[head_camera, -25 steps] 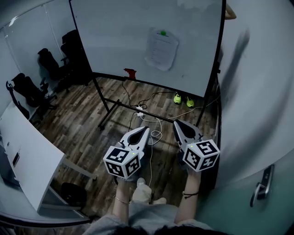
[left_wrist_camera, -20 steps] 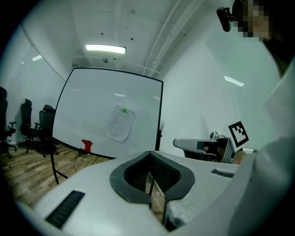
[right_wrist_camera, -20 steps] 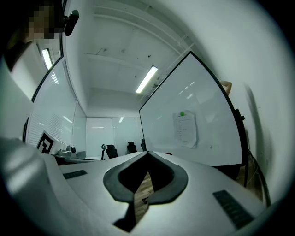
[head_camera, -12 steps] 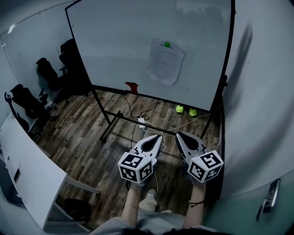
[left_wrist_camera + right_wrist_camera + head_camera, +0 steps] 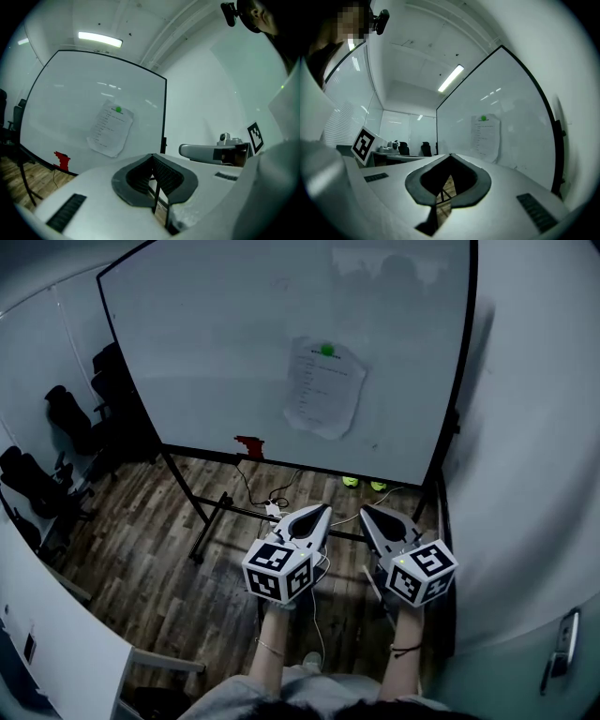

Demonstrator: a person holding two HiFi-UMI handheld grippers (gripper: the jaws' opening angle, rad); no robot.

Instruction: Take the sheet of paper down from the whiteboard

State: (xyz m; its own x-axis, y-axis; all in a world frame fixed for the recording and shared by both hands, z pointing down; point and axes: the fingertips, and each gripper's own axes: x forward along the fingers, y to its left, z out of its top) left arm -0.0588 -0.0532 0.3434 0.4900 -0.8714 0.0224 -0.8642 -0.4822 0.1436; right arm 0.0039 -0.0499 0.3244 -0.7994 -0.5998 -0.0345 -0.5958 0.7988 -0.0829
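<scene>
Your left gripper (image 5: 322, 508) and right gripper (image 5: 365, 510) sit side by side in the lower middle of the head view, both pointing level at the whiteboard (image 5: 216, 352). Each has its jaws pressed together to a point with nothing between them. The paper (image 5: 323, 388) hangs on the whiteboard in the upper middle of the frame, right of the board's centre and well apart from both grippers, pinned near its top edge by a green magnet (image 5: 327, 350). Its lower edge curls slightly off the surface. In the left gripper view the paper lies left of the jaws' tip; in the right gripper view it lies right of it. A red object (image 5: 249, 446) sits at the board's bottom edge, lower left of the paper. Cables (image 5: 274, 506) trail over the wooden floor (image 5: 141, 559) beneath the stand, and office chairs (image 5: 70, 418) stand at the frame's left.
</scene>
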